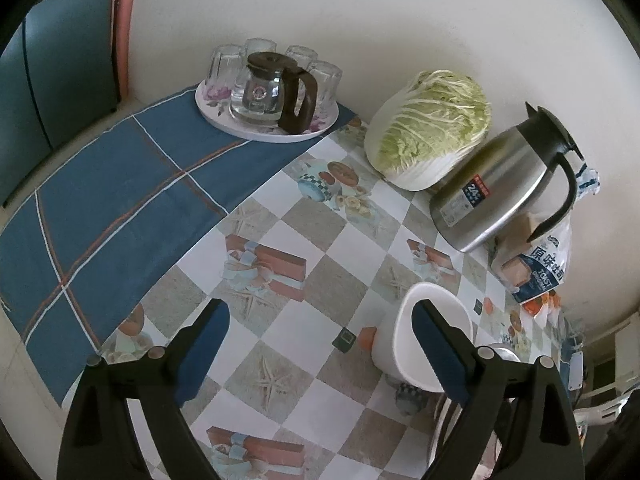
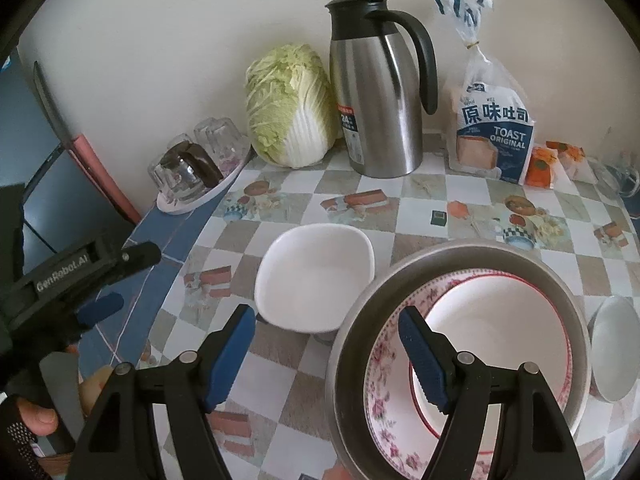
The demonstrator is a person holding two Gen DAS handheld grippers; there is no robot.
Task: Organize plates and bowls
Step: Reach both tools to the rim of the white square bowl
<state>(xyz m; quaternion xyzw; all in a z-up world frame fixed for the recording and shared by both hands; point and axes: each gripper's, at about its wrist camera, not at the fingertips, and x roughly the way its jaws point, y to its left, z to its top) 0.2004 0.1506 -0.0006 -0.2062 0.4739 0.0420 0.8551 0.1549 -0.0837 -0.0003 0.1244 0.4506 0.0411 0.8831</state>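
White and squarish, the empty bowl [image 2: 316,278] sits on the checked tablecloth [image 2: 420,216], just left of a steel basin [image 2: 352,344]. Nested in that basin are a floral plate [image 2: 380,392] and, on top of it, a red-rimmed bowl [image 2: 492,320]. A smaller metal bowl [image 2: 614,344] stands just right of the basin.

Over the basin's near rim hovers the right gripper [image 2: 326,354], jaws spread and pinching nothing: one blue pad hangs above the floral plate, the other above the cloth beside the white bowl. The left gripper [image 1: 320,344] is also spread wide with nothing between its pads; its right finger overlaps the white bowl in the left wrist view, though contact cannot be judged.

Along the wall behind stand a napa cabbage [image 2: 288,108], a steel thermos jug [image 2: 376,92] and a bag of toast [image 2: 492,128]. Further left, a tray [image 1: 264,128] carries a glass pot [image 1: 268,88] and upturned glasses [image 1: 224,64].
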